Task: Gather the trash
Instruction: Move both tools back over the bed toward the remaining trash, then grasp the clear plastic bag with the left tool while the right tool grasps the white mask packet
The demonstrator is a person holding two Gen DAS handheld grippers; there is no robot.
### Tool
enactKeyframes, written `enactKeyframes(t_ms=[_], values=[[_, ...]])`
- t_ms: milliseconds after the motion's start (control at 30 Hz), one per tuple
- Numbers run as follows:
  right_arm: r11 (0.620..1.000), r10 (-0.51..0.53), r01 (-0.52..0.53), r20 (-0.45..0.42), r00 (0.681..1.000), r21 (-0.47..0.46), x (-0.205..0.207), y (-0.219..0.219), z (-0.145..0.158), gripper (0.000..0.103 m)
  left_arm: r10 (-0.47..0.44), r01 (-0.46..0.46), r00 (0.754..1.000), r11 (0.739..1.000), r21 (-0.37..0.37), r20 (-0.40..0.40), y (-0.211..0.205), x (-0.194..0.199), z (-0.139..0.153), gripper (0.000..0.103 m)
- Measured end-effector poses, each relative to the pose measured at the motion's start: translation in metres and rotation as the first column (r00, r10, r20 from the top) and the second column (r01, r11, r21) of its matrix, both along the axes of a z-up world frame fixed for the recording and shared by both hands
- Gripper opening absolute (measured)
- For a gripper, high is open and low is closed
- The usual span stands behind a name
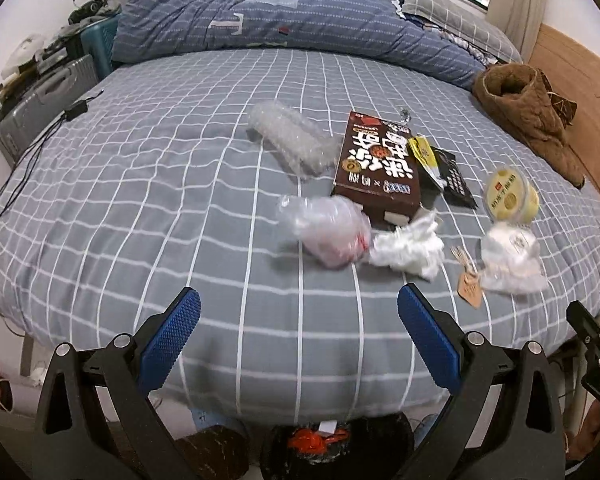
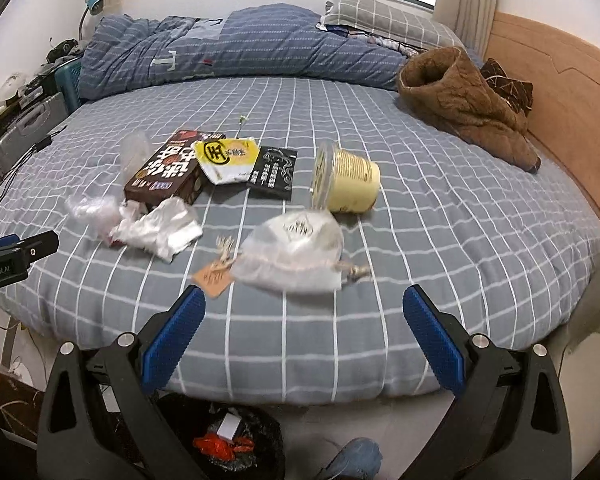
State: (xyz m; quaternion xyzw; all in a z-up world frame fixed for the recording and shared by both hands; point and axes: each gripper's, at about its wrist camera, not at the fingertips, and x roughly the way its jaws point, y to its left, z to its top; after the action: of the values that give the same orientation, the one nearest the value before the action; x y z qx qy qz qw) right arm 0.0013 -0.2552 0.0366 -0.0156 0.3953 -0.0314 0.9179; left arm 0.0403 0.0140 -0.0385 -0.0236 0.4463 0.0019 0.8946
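Both grippers hang at the foot of the bed (image 2: 440, 216), over the lined bin (image 2: 224, 446) on the floor, and both are spread wide with nothing between the blue pads. The left gripper (image 1: 298, 304) faces a crumpled clear bag (image 1: 328, 230) with a red streak; the right gripper (image 2: 304, 300) faces a white pouch (image 2: 296, 254) with a tan tag (image 2: 212, 278). Take the brown box (image 2: 168, 172) as the landmark: the clear bag and a wad of white paper (image 2: 160, 228) lie at its near end, touching or nearly so; a bubble-wrap roll (image 1: 292, 142) sits just to its left; a yellow wrapper (image 2: 228, 158) leans on its right side, with a black sachet (image 2: 274, 172) beside that; further right a yellow tub (image 2: 350, 184) lies tipped on its side, and the pouch is just this side of the tub. All of it looks light. The bags, paper and bubble wrap should crush easily, so I'd pinch them at a bunched fold near the middle. The box looks stiff and is best taken across its thin edge. The tub looks rigid, maybe slippery, and could roll; I'd grip its rim.
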Motion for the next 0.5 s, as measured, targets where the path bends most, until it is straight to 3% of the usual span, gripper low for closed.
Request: enactKeyframes(t_ms=[500], values=[[1.000, -0.017, 0.017, -0.039, 0.999, 0.013, 0.081, -0.013, -0.028, 0.092, -0.028, 0.027, 0.997, 1.000, -0.007, -0.072, -0.009, 0.071, -0.039, 0.096]])
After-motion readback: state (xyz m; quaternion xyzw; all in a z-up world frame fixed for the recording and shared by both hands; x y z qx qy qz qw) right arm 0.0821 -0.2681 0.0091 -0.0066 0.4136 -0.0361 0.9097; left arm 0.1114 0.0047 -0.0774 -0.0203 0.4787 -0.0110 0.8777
